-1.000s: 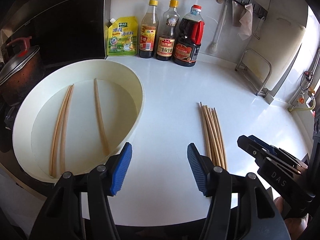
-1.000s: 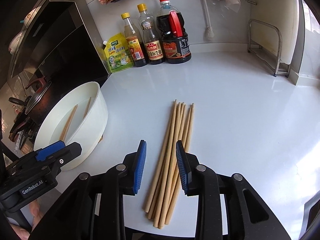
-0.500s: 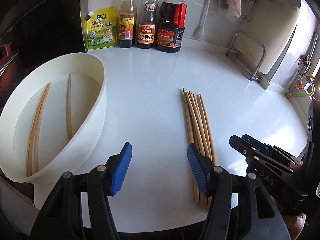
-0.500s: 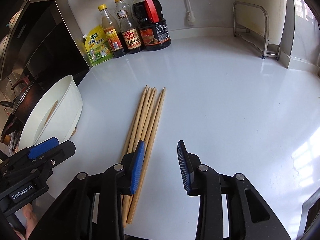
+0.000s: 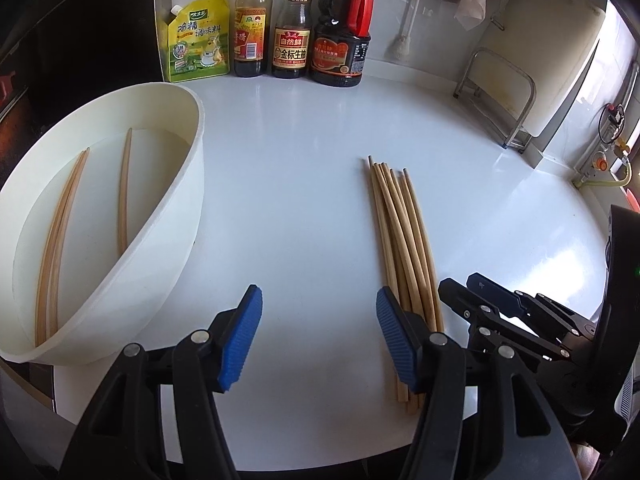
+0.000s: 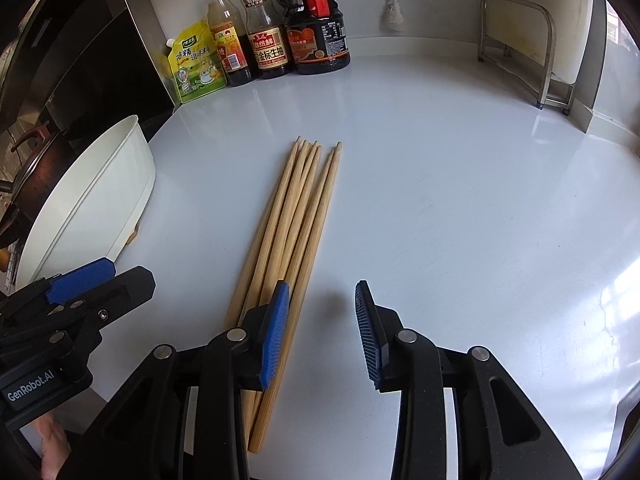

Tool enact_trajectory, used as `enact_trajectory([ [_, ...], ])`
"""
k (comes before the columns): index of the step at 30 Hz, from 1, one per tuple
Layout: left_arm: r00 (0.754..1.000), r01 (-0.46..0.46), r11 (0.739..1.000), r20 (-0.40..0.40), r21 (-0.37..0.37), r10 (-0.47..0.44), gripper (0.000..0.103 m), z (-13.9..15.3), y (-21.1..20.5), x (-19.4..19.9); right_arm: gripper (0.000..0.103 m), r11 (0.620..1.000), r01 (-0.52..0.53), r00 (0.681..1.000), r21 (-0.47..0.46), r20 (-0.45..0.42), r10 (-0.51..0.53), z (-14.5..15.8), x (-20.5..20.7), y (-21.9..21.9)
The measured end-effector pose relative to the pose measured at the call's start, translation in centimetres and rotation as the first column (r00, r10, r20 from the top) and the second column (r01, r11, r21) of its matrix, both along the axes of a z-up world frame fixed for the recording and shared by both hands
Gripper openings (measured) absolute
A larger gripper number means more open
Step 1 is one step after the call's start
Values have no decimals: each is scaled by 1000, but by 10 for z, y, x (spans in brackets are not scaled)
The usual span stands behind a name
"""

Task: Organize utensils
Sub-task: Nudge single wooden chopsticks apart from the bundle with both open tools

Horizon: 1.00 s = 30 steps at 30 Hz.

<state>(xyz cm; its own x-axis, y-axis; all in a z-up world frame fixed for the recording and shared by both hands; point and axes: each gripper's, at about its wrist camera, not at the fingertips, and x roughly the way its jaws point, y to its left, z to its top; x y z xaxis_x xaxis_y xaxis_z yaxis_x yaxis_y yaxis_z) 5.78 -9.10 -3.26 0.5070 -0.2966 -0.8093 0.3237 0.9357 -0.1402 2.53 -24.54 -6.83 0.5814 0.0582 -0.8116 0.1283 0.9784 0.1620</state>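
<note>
Lying bundled on the counter [image 6: 440, 200], pale wooden chopsticks [image 6: 296, 216] taper beside both empty, parted claws.

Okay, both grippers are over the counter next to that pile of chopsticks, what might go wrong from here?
1. The chopsticks lie packed and partly crossed, so a grab may catch several or roll the rest apart.
2. The right gripper is open with only its left pad over the pile; closing here would probably nudge sticks sideways, not grip one.
3. The left gripper and right gripper flank the same pile closely, so they could bump.
</note>
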Motion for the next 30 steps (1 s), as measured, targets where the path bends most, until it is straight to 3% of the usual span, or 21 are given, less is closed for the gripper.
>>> enact_trajectory([
  [30, 999, 11, 1000, -48, 1, -11, 59, -19, -9, 2, 33, 996, 2, 999, -94, -37, -6, -4, -2, 0],
])
